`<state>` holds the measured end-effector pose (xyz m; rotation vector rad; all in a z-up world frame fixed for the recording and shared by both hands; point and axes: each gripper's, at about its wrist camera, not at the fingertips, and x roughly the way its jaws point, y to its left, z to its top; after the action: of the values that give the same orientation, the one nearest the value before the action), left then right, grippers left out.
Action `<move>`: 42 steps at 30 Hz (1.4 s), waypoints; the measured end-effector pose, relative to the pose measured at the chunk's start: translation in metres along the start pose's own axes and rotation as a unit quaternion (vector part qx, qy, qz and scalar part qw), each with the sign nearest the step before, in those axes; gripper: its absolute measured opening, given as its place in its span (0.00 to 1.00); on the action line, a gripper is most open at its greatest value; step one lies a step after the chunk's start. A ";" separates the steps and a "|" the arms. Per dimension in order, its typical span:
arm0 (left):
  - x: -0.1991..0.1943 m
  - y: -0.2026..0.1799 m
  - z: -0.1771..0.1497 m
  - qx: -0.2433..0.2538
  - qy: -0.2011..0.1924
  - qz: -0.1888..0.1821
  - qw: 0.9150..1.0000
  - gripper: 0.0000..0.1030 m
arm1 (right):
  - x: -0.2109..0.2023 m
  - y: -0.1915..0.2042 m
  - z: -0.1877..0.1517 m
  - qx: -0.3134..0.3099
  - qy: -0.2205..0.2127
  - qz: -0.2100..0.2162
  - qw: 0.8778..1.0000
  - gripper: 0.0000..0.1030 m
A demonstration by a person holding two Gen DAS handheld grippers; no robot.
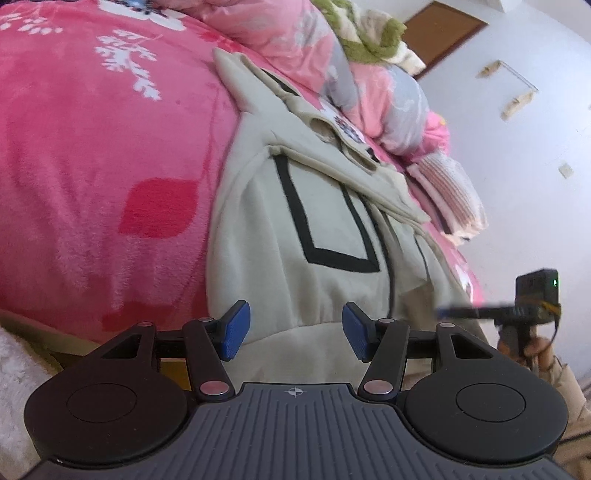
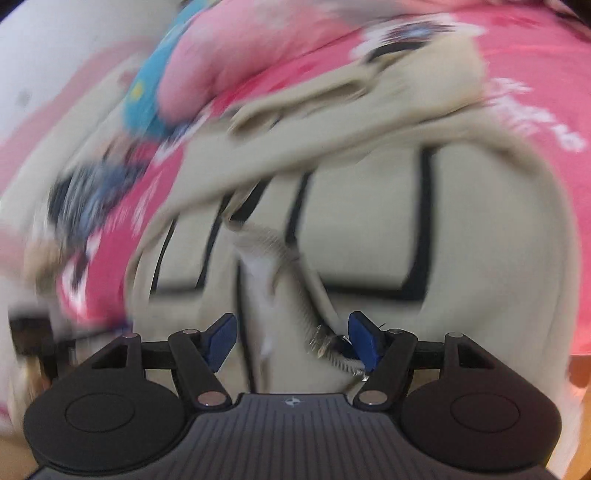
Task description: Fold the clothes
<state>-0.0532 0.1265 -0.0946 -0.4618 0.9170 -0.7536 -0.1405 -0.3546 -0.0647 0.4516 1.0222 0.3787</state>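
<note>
A beige zip jacket with black line trim (image 1: 325,221) lies on a pink fleece blanket (image 1: 92,166), one sleeve folded across its front. My left gripper (image 1: 295,330) hovers over the jacket's bottom hem, its blue pads (image 1: 236,330) apart with nothing pinched. In the right wrist view, which is blurred by motion, my right gripper (image 2: 291,341) is open over the jacket (image 2: 480,229). The jacket's zipper edge (image 2: 291,280) runs down between the jaws and ends against the right pad (image 2: 364,341). The right gripper (image 1: 458,313) also shows at the left wrist view's right edge, held by a hand (image 1: 535,347).
Rumpled pink and grey floral bedding (image 1: 369,85) and a green and cream blanket (image 1: 365,33) pile up behind the jacket. A folded striped pink cloth (image 1: 454,192) lies at the bed's right edge. A blue soft item (image 2: 147,88) sits beyond the jacket. A white wall (image 1: 535,147) stands at the right.
</note>
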 end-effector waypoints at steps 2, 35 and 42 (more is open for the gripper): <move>0.000 -0.001 0.000 0.009 0.006 -0.005 1.000 0.54 | 0.000 0.017 -0.020 -0.021 0.022 0.021 0.999 0.66; 0.035 -0.020 -0.018 0.115 0.114 0.043 0.986 0.56 | -0.046 -0.084 -0.027 0.064 -0.087 -0.186 0.977 0.57; 0.048 -0.020 -0.033 0.172 0.109 0.102 0.974 0.56 | -0.063 -0.113 -0.021 0.049 -0.055 -0.120 0.990 0.67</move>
<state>-0.0704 0.0755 -0.1252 0.0209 0.9957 -0.7647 -0.1781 -0.4780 -0.0883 0.4279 0.9769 0.0866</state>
